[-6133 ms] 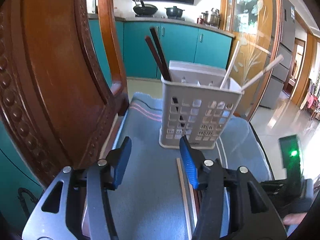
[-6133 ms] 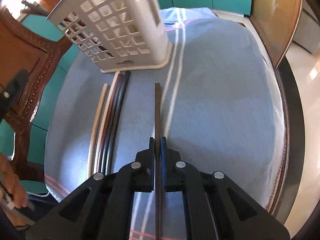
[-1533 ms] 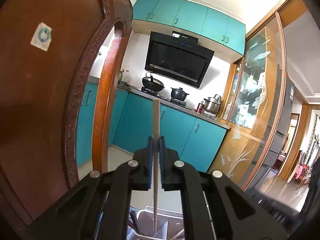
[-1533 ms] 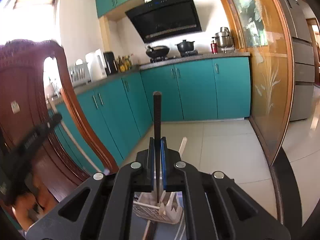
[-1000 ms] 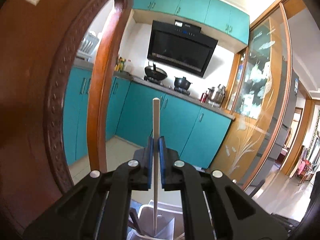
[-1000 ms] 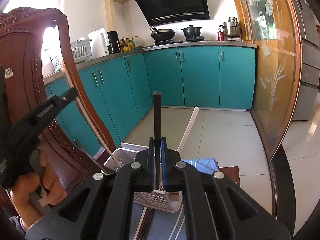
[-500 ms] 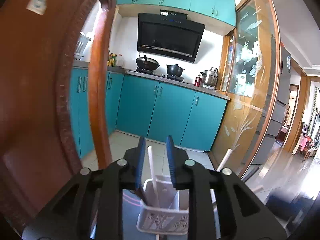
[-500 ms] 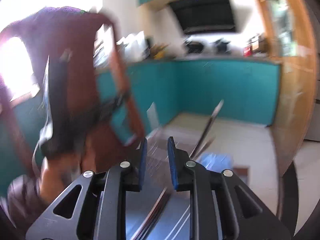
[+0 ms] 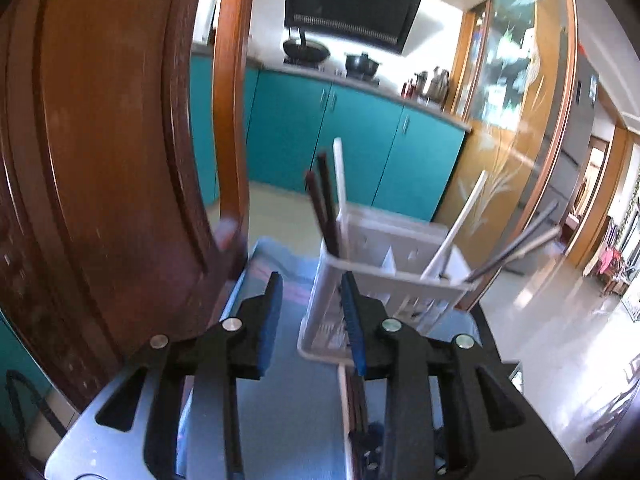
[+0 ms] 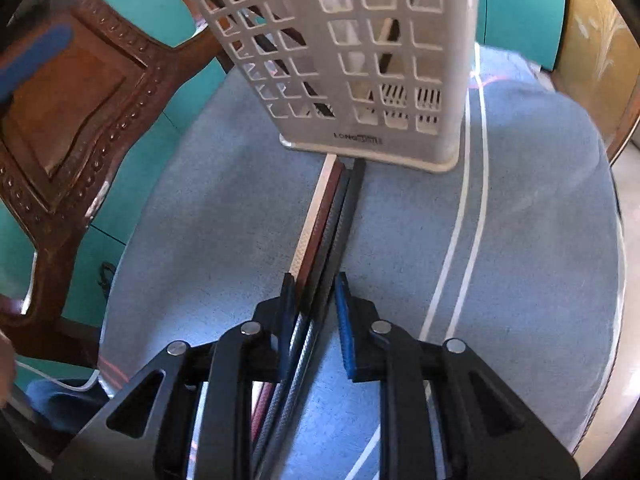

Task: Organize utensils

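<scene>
While both wrists point at the white basket (image 9: 384, 276), I log the scene from left to right. Carved wooden chair (image 9: 100, 152) fills the left edge, hard against the blue-clothed counter (image 10: 520, 220). My left claw (image 9: 312, 316) hangs with its jaws apart and nothing between them, near the basket's left corner. The basket stands upright so chopsticks can lean in its compartments: two dark sticks and a white one (image 9: 339, 176) at the left, another white stick and a dark-and-pale pair leaning out to the right. Which divider each sits behind I cannot tell; motion blur smears the rim.

My right claw (image 10: 314, 312) is spread too, straddling the bundle of loose chopsticks (image 10: 328, 224) that lies flat on the cloth, tips touching the basket's base. I judge this placement lines the jaws up to pinch one stick next. The bundle's near ends vanish beneath the claw body, so an exact count is probably four, unconfirmed.
</scene>
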`<state>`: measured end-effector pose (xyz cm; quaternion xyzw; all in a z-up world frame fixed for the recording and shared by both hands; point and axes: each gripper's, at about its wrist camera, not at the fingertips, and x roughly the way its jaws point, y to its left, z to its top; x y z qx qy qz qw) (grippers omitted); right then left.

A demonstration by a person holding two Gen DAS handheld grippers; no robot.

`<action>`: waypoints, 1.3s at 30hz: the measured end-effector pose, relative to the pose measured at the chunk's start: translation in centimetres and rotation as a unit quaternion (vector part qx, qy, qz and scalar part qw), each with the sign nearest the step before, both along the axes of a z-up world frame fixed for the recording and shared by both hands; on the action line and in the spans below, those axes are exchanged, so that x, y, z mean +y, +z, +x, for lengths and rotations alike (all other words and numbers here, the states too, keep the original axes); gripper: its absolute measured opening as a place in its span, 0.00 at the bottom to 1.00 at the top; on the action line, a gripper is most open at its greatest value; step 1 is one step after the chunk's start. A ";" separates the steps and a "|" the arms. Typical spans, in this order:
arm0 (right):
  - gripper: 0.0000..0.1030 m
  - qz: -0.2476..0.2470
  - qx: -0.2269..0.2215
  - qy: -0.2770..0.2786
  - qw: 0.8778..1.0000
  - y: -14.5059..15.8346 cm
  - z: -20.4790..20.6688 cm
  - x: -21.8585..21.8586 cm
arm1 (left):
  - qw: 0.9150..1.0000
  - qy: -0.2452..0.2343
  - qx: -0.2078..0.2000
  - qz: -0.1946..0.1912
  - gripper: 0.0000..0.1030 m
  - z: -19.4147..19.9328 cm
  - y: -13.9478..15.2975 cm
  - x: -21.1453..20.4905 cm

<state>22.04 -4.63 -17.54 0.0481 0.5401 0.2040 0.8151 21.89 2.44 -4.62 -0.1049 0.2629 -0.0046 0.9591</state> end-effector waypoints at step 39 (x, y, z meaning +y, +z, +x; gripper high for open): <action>0.11 -0.006 0.017 -0.060 0.998 1.3 -0.2 -7.0 | 0.966 -0.120 0.219 0.069 0.34 3.1 -12.0 -5.2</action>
